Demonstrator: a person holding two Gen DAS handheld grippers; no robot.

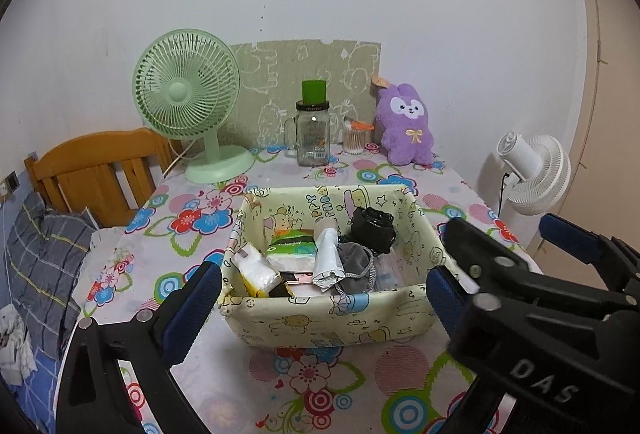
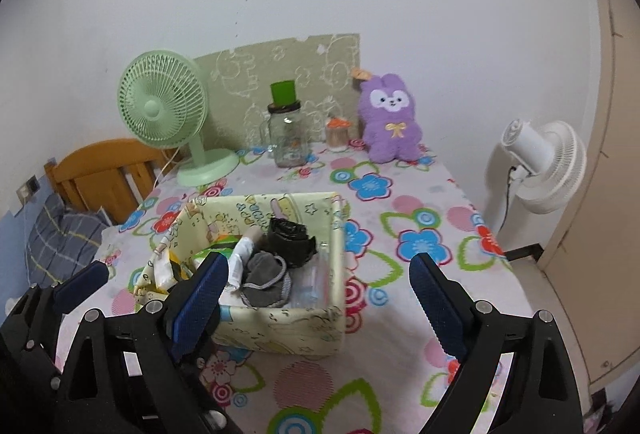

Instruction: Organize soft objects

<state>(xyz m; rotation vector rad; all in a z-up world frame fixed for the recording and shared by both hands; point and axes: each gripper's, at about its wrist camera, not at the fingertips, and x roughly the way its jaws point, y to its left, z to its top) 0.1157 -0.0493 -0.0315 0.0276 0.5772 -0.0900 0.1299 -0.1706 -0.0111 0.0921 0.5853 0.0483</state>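
Observation:
A cream cartoon-print fabric box point(image 1: 320, 318) point(image 2: 280, 330) stands mid-table. It holds a white tissue pack point(image 1: 256, 270), a green pack point(image 1: 290, 242), a white folded item point(image 1: 328, 254), a grey drawstring pouch point(image 1: 356, 266) point(image 2: 266, 274) and a black bundle point(image 1: 372, 226) point(image 2: 290, 234). A purple plush rabbit point(image 1: 406, 125) point(image 2: 390, 117) sits upright at the table's far edge. My left gripper point(image 1: 322, 278) hangs open before the box, its fingers framing it. My right gripper point(image 2: 318, 260) point(image 1: 498, 226) is open wide beside the box's right end, nothing between its pads.
At the back stand a green desk fan point(image 1: 188, 101), a glass jar mug point(image 1: 312, 133) topped by a green cup, a cotton-swab pot point(image 1: 354, 139) and a cardboard panel. A white fan point(image 2: 548, 169) stands off the right edge. A wooden headboard point(image 1: 96, 169) and pillow lie left.

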